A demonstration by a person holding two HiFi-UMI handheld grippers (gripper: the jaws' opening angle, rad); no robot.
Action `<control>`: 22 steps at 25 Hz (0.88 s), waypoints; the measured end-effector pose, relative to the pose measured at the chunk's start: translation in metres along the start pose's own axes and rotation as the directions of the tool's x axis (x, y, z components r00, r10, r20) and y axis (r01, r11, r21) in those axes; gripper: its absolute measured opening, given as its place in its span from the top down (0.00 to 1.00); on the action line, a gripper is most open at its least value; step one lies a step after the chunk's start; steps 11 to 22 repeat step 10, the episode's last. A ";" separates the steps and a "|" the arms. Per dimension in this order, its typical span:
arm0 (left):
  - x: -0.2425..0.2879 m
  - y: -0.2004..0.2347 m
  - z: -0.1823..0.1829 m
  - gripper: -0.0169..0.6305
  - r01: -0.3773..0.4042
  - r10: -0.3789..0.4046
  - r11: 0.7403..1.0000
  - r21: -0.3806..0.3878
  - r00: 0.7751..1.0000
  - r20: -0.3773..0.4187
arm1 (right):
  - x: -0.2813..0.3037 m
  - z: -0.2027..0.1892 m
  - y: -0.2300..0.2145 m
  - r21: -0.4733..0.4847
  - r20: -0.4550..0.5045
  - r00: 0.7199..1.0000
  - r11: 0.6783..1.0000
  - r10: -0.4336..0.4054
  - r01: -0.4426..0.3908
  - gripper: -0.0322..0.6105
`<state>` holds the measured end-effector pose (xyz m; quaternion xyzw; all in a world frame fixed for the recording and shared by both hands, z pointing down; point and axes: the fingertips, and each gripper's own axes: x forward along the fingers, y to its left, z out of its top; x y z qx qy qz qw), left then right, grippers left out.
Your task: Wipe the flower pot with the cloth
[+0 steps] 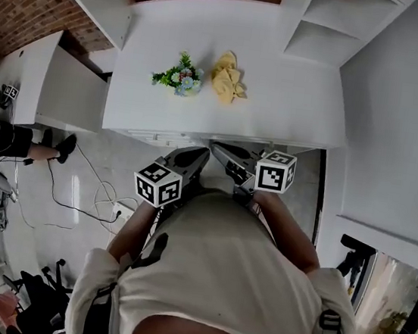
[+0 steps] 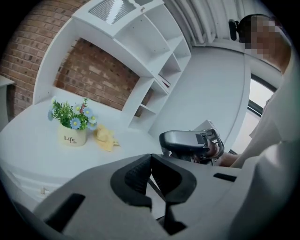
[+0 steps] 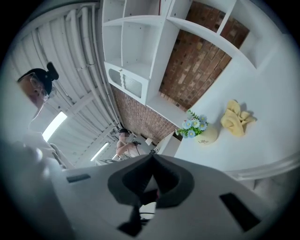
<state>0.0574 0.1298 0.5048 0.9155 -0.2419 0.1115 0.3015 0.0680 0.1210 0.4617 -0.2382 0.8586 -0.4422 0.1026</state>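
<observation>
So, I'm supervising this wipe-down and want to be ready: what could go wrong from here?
The flower pot is small and stands free on the smooth table, so an unsteadied wipe might slide or tip it. The cloth lies crumpled close beside the pot; reaching for it could knock the pot. Both the left gripper and right gripper are shut and empty, so they must open first.

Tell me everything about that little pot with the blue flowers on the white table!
The small cream-coloured round flower pot looks ceramic and has the dark word "Life" on its side. Green leaves with blue, white and pinkish flowers fill its top. It stands upright on the white table, in front of the brick wall. A crumpled yellow cloth lies close beside it, seemingly with a small gap between them. Nothing else touches the pot.
</observation>
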 end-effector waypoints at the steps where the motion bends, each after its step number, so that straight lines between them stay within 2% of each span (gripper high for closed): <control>1: 0.002 -0.008 -0.003 0.94 -0.003 0.003 1.000 -0.012 1.000 0.003 | -0.009 -0.001 0.004 -0.008 0.007 1.000 1.000 0.014 -0.014 0.93; 4: 0.007 -0.043 -0.019 0.94 0.027 -0.027 0.999 -0.038 1.000 0.006 | -0.034 -0.014 0.012 -0.011 0.011 0.999 0.999 0.042 -0.042 0.93; 7: 0.011 -0.087 -0.041 0.94 0.095 -0.095 0.995 -0.004 0.995 -0.021 | -0.054 -0.035 0.020 0.027 -0.014 0.997 0.996 0.082 -0.081 0.93; 10: 0.013 -0.117 -0.063 0.94 0.128 -0.127 0.992 0.012 0.990 -0.068 | -0.070 -0.050 0.033 0.076 -0.017 0.988 0.986 0.151 -0.149 0.93; 22: 0.013 -0.117 -0.063 0.94 0.128 -0.127 0.992 0.012 0.990 -0.068 | -0.070 -0.050 0.033 0.076 -0.017 0.988 0.986 0.151 -0.149 0.93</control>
